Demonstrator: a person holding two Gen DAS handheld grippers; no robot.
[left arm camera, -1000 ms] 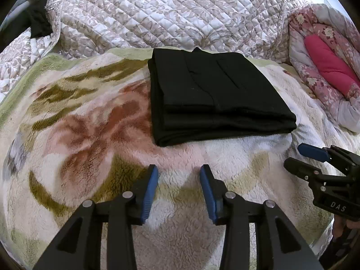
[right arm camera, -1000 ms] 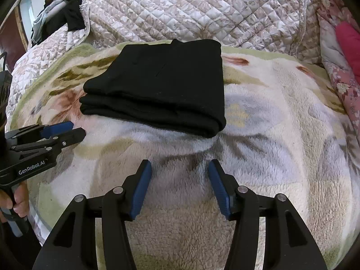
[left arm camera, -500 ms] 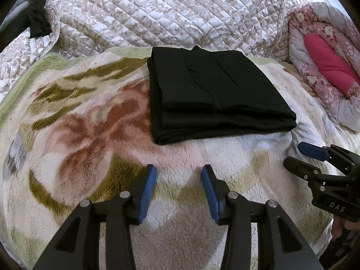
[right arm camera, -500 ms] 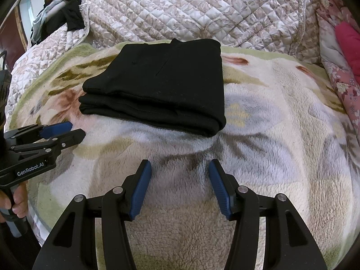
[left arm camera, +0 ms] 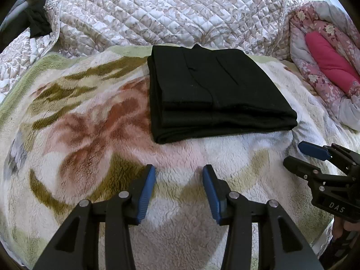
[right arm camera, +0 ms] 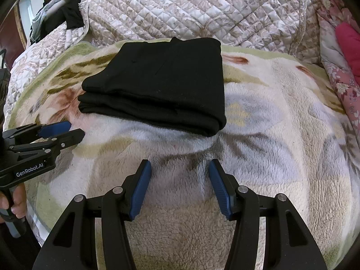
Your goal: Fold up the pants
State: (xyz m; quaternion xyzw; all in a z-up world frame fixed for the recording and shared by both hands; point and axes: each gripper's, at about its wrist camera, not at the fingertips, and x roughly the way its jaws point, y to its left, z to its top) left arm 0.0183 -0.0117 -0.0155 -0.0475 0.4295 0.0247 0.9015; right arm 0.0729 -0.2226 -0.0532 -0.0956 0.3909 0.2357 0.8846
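pants folded, both tools drawn back.
the black pants (left arm camera: pixel 216 94) lie as a neat stack far on the fleece blanket (left arm camera: pixel 90 148); left gripper (left arm camera: pixel 178 191) has just eased wider, empty; right gripper (right arm camera: pixel 180 186) gapes empty too, so folding looks done.

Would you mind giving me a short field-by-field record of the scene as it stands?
garment: black pants, folded into a layered rectangle
surface: floral fleece blanket
behind: quilted bedspread
left gripper: open, nothing between its jaws, short of the pants
right gripper: open, nothing between its jaws, short of the pants
contact: neither gripper touches the pants
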